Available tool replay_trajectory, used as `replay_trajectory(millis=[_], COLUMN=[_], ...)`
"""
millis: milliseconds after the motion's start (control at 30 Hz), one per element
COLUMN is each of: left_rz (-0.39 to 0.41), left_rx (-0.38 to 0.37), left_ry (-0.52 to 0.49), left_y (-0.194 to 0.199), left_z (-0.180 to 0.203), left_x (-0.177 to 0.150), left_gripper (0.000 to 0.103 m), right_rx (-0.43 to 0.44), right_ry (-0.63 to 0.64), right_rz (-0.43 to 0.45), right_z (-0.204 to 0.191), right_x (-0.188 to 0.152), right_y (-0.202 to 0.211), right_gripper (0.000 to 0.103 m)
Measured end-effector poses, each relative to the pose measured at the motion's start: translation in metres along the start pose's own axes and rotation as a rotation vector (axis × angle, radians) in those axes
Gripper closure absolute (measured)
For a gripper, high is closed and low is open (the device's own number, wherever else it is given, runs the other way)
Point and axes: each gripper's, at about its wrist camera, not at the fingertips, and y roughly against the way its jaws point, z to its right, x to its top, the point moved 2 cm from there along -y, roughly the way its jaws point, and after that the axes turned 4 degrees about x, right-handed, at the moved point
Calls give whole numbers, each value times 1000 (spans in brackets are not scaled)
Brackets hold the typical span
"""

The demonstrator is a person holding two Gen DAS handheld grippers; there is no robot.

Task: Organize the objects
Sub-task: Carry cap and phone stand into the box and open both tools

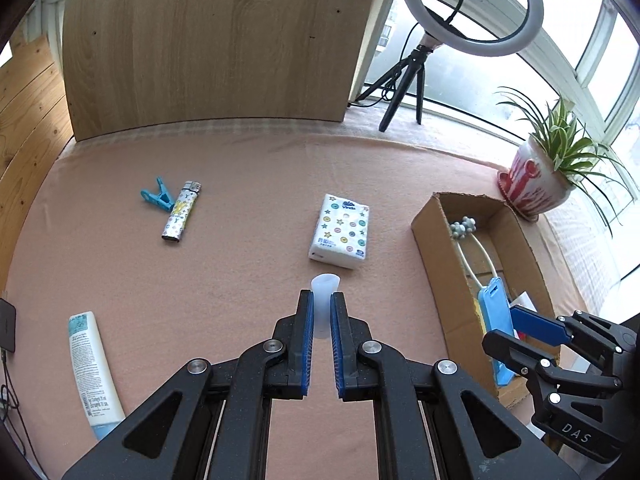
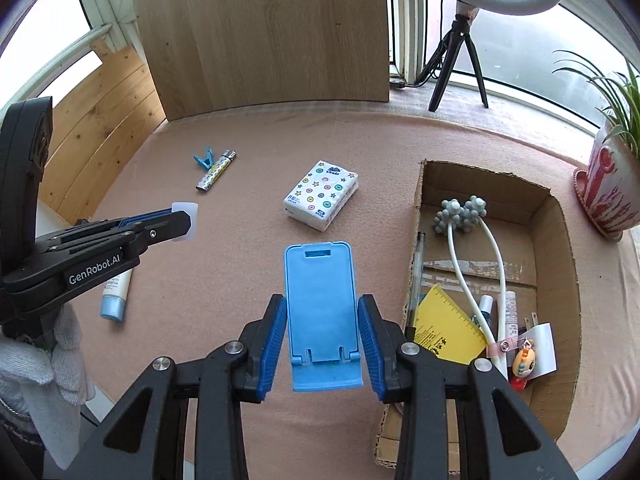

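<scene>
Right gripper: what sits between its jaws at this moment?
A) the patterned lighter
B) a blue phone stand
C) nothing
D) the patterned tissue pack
B: the right gripper has its jaws closed on the sides of the blue phone stand, while the tissue pack and lighter lie on the table.

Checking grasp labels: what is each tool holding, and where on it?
Left tool pinches a small translucent cap across its narrow lower part. Right tool clamps the blue phone stand by its two long side edges.
</scene>
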Motion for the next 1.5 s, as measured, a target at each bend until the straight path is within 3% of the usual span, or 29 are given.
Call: replay_trajectory(millis=[467,733,1100,1167,1300,1500], left_rz=[-39,-61,-70,-70,-56,-52], left_rx=[-131,-162,-152,-139,-126,-108], left_ry=[-130,-167,-164,-149,-121,-93], left_y=[-26,-40,-44,-44,-42,-39], left_z=[120,160,171,167,155,133], left_x=[0,-3,-2,-1,3,5], left_gripper=[94,94,90,70,65,65], right_rx=[-95,-112,-79,-81,-84,-74], right_ry=[-134,-181,-196,-185,-191,-202], right_rz=[34,25,20,28,43,31], right_z=[85,117,131,129,127,123], right_x=[-26,-41,-39,-37,-35,-31], right_y=[40,46,46,46,47,43], right_gripper=[70,70,69,69,48,48])
